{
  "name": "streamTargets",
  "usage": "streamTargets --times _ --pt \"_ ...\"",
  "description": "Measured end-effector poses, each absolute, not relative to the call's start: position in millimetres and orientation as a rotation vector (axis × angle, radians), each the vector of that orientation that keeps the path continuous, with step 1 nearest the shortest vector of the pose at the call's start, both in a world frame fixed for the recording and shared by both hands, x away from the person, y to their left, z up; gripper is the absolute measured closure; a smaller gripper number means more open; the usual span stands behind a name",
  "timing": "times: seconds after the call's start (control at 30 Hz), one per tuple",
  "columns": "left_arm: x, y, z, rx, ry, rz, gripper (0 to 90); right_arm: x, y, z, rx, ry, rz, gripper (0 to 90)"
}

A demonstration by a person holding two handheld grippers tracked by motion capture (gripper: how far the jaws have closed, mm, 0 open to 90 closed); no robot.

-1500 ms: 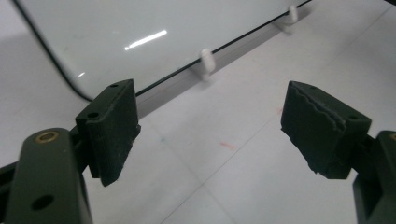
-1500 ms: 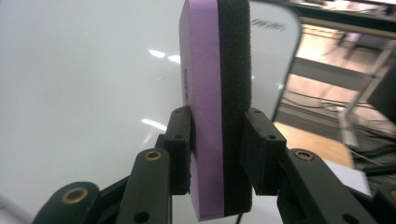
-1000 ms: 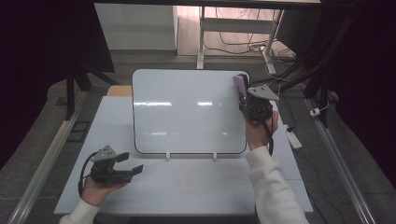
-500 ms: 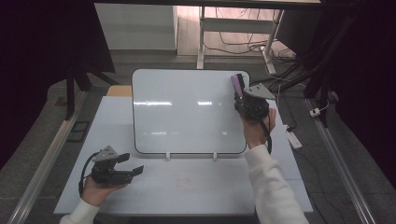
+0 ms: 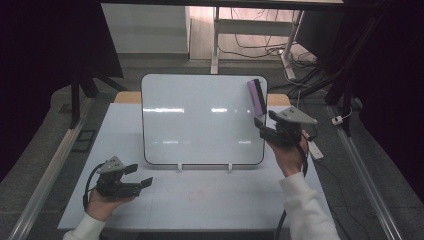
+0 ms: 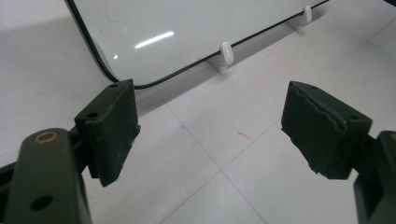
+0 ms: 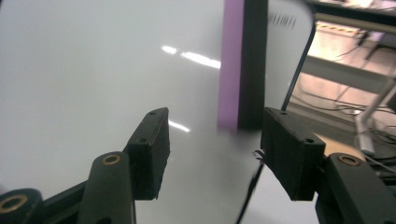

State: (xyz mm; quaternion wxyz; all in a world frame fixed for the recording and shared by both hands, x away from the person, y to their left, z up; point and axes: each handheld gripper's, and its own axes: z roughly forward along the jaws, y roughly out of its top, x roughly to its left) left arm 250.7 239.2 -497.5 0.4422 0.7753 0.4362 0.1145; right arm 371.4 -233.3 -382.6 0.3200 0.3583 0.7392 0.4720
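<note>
purple-and-black eraser (image 5: 257, 95) sits on the whiteboard (image 5: 200, 120) near its top right corner, just beyond the right gripper (image 5: 266, 129), fingers spread and empty. left gripper (image 5: 134, 176) rests on bare worktop (image 5: 210, 197) off the whiteboard's lower left corner, fingers spread too.

One whiteboard (image 5: 202, 119), one purple eraser (image 5: 257, 96), two grippers (image 5: 131, 176), one table (image 5: 200, 197)

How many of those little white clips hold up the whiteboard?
2, both along the whiteboard's bottom edge: a left clip and a right clip. Any supports behind the board would be hidden.
</note>
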Motion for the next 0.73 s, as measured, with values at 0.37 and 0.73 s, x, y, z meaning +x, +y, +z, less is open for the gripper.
streamTargets --times 0.37,0.73 --pt "251 237 -498 1.929 1.069 0.284 19.4 329 -279 -447 0.902 2.145 1.332 39.5" --pt "250 239 -497 1.924 1.066 0.281 19.4 322 -284 -474 0.845 2.205 1.299 37.9"
